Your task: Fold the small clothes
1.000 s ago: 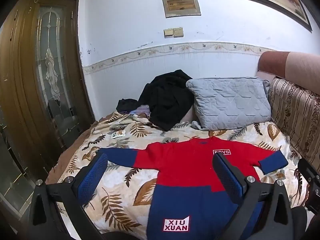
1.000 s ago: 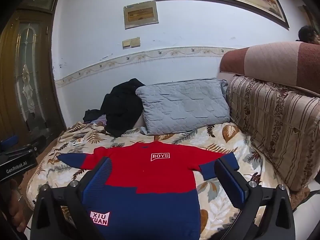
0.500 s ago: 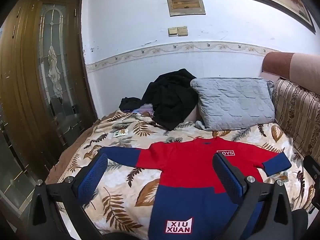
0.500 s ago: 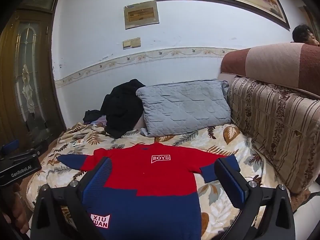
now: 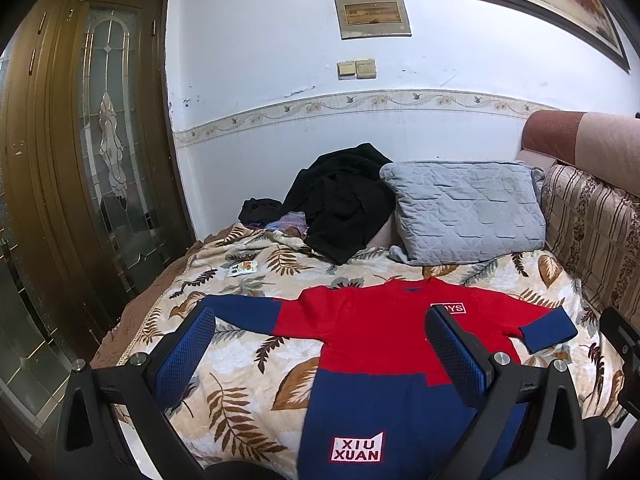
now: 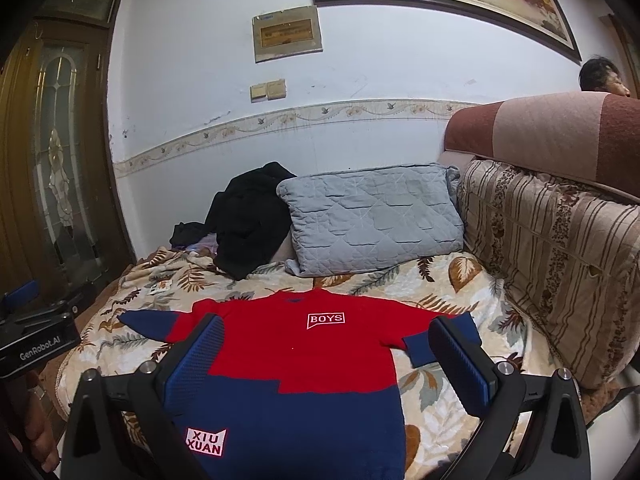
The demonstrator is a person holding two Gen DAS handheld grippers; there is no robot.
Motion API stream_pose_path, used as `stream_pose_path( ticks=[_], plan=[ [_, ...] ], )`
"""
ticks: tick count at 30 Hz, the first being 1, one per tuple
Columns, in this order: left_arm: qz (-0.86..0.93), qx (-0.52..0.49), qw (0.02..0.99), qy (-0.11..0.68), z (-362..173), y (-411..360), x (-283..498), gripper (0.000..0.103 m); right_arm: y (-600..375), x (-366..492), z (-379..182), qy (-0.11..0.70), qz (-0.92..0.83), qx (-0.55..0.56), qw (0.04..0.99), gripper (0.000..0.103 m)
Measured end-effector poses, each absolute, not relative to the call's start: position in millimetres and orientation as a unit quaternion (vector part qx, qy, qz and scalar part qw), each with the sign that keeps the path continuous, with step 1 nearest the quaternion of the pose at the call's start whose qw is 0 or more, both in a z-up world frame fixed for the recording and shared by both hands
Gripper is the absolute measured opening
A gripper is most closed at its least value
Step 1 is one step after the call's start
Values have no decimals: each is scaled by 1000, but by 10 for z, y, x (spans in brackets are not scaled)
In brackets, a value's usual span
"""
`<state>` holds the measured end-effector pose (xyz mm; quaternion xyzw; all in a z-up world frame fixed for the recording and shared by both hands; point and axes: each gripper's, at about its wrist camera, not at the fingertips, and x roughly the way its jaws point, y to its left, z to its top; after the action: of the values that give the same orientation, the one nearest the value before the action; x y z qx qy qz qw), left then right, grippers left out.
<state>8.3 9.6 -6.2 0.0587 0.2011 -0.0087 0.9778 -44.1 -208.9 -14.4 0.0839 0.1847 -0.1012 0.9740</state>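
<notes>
A small red and navy sweater [image 5: 372, 344] lies spread flat on the leaf-print bedspread [image 5: 256, 364], both sleeves out, with "BOYS" and "XIU XUAN" patches. It also shows in the right wrist view [image 6: 304, 356]. My left gripper [image 5: 320, 332] is open and empty, held above the sweater's near left side. My right gripper [image 6: 326, 338] is open and empty, held above the sweater's near half. The left gripper's body [image 6: 36, 348] shows at the left edge of the right wrist view.
A grey quilted pillow [image 5: 464, 212] and a heap of black clothes [image 5: 340, 200] lie at the head of the bed. A striped sofa back [image 6: 552, 256] runs along the right. A wooden glass door [image 5: 80, 160] stands at the left. A small packet [image 5: 243, 268] lies on the bedspread.
Both grippers have drifted slightly, so the sweater sits a little lower in view. Both stay open and the sweater has not moved.
</notes>
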Motion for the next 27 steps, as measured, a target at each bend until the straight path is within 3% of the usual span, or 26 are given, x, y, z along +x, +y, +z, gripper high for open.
stream_pose_path(
  ticks=[27],
  plan=[
    [-7, 59, 977, 206, -109, 102, 20, 103, -2107, -497, -153, 187, -100, 89, 973, 103]
  ],
)
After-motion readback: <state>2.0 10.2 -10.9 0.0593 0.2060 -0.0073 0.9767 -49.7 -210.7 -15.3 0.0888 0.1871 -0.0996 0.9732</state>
